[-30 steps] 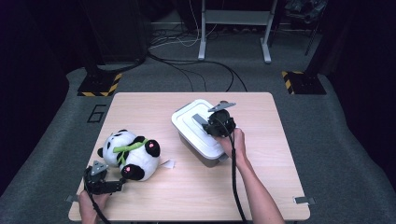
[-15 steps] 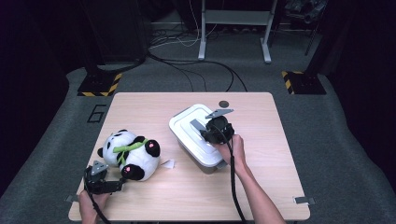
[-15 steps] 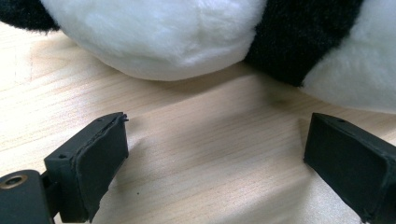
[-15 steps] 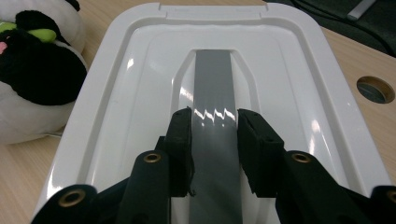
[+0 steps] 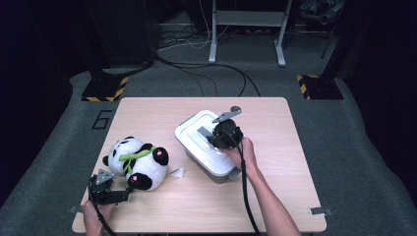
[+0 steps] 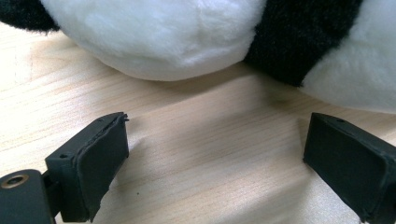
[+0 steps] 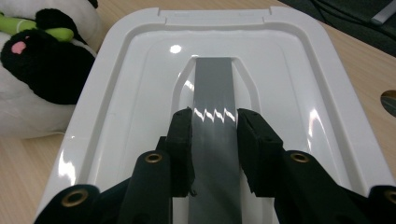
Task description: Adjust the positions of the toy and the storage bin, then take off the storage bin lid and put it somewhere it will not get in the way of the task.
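A white plastic box [image 5: 195, 147] with a white lid [image 7: 135, 74] stands in the middle of the wooden table [image 5: 147, 113]. A grey strap handle [image 7: 212, 84] runs down the lid's middle. My right gripper [image 7: 215, 123] comes down from above, and its pads press on both sides of that handle; the high view shows it on the lid [image 5: 216, 139]. A black and white panda plush [image 5: 137, 162] with a green collar lies to the left. My left gripper [image 6: 215, 140] rests low on the table just before the plush [image 6: 163, 37], jaws wide apart with nothing between them.
A small dark round object [image 5: 236, 108] sits at the table's far edge behind the box. A white tag [image 5: 176, 172] lies beside the plush. Tape marks [image 5: 318, 211] sit at the near right corner. Cables and a metal frame [image 5: 246, 19] are on the floor beyond.
My right gripper and the box have shifted slightly left and toward me. The left gripper and the plush have stayed put.
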`<act>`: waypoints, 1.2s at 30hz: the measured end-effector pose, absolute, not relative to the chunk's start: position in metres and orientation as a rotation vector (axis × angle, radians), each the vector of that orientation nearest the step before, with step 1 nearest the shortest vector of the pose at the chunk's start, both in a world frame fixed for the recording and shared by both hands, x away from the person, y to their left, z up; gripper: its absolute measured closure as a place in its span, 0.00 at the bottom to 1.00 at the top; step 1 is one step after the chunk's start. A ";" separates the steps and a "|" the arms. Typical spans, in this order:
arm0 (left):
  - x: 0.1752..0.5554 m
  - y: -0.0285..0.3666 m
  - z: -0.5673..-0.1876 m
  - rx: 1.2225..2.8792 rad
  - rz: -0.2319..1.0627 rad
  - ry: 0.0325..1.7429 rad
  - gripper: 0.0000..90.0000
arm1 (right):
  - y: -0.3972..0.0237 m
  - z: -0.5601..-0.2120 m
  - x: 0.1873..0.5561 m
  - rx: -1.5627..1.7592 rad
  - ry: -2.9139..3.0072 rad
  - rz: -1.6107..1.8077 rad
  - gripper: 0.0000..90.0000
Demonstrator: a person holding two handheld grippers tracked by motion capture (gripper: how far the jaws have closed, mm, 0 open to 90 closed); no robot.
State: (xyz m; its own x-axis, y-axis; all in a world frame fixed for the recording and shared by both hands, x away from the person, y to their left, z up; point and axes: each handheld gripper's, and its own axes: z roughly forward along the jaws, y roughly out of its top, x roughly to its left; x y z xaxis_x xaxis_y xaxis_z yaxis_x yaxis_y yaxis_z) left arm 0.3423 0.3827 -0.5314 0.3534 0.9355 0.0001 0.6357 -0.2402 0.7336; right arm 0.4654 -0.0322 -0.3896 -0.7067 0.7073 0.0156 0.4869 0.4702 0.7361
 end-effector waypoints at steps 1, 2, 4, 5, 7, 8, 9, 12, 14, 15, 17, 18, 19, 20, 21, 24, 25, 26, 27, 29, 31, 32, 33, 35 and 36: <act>0.342 0.383 -0.531 1.973 0.595 1.362 0.07 | -0.030 -0.389 0.464 1.016 2.426 1.071 0.74; 0.342 0.383 -0.531 1.973 0.595 1.362 0.07 | -0.028 -0.389 0.463 1.018 2.430 1.061 0.74; 0.342 0.383 -0.531 1.973 0.595 1.362 0.07 | -0.026 -0.389 0.463 1.023 2.427 1.058 0.74; 0.342 0.383 -0.531 1.974 0.594 1.361 0.07 | -0.025 -0.389 0.462 1.026 2.425 1.055 0.74; 0.342 0.383 -0.531 1.974 0.595 1.360 0.07 | -0.026 -0.390 0.463 1.027 2.423 1.064 0.74; 0.342 0.383 -0.531 1.974 0.594 1.361 0.07 | -0.026 -0.390 0.462 1.028 2.421 1.067 0.74; 0.342 0.383 -0.531 1.974 0.594 1.360 0.07 | -0.027 -0.390 0.462 1.014 2.423 1.063 0.74; 0.342 0.383 -0.531 1.974 0.593 1.360 0.07 | -0.026 -0.391 0.462 1.018 2.419 1.069 0.74; 0.342 0.383 -0.531 1.975 0.594 1.359 0.07 | -0.027 -0.391 0.462 1.013 2.419 1.071 0.74; 0.342 0.383 -0.531 1.974 0.594 1.360 0.07 | -0.027 -0.391 0.462 1.010 2.419 1.070 0.74; 0.342 0.383 -0.531 1.975 0.593 1.360 0.07 | -0.027 -0.390 0.462 1.008 2.416 1.069 0.74; 0.342 0.383 -0.531 1.975 0.593 1.360 0.07 | -0.027 -0.391 0.462 1.002 2.413 1.070 0.74; 0.342 0.383 -0.531 1.974 0.593 1.360 0.07 | -0.027 -0.391 0.462 0.999 2.411 1.069 0.74; 0.342 0.383 -0.531 1.975 0.593 1.359 0.07 | -0.026 -0.390 0.462 1.006 2.409 1.066 0.74; 0.342 0.383 -0.531 1.975 0.593 1.360 0.07 | -0.026 -0.390 0.462 1.003 2.407 1.065 0.74; 0.342 0.383 -0.531 1.974 0.592 1.359 0.08 | -0.025 -0.389 0.461 1.003 2.402 1.058 0.74; 0.342 0.383 -0.531 1.975 0.592 1.359 0.08 | -0.025 -0.388 0.461 1.004 2.400 1.064 0.74; 0.342 0.383 -0.531 1.974 0.590 1.358 0.08 | -0.025 -0.387 0.461 1.003 2.396 1.068 0.74; 0.342 0.383 -0.531 1.975 0.590 1.358 0.08 | -0.025 -0.386 0.460 1.007 2.393 1.067 0.74; 0.342 0.383 -0.531 1.975 0.592 1.358 0.08 | -0.025 -0.384 0.460 0.991 2.392 1.070 0.74; 0.342 0.383 -0.531 1.974 0.590 1.358 0.08 | -0.025 -0.381 0.458 1.006 2.385 1.079 0.74; 0.342 0.383 -0.531 1.974 0.590 1.358 0.08 | -0.026 -0.380 0.459 1.000 2.386 1.086 0.74; 0.342 0.383 -0.531 1.975 0.591 1.358 0.08 | -0.026 -0.379 0.459 0.988 2.389 1.085 0.74; 0.342 0.383 -0.531 1.974 0.589 1.358 0.08 | -0.026 -0.376 0.457 1.008 2.381 1.091 0.74; 0.342 0.383 -0.531 1.975 0.591 1.358 0.08 | -0.026 -0.374 0.457 0.994 2.383 1.088 0.74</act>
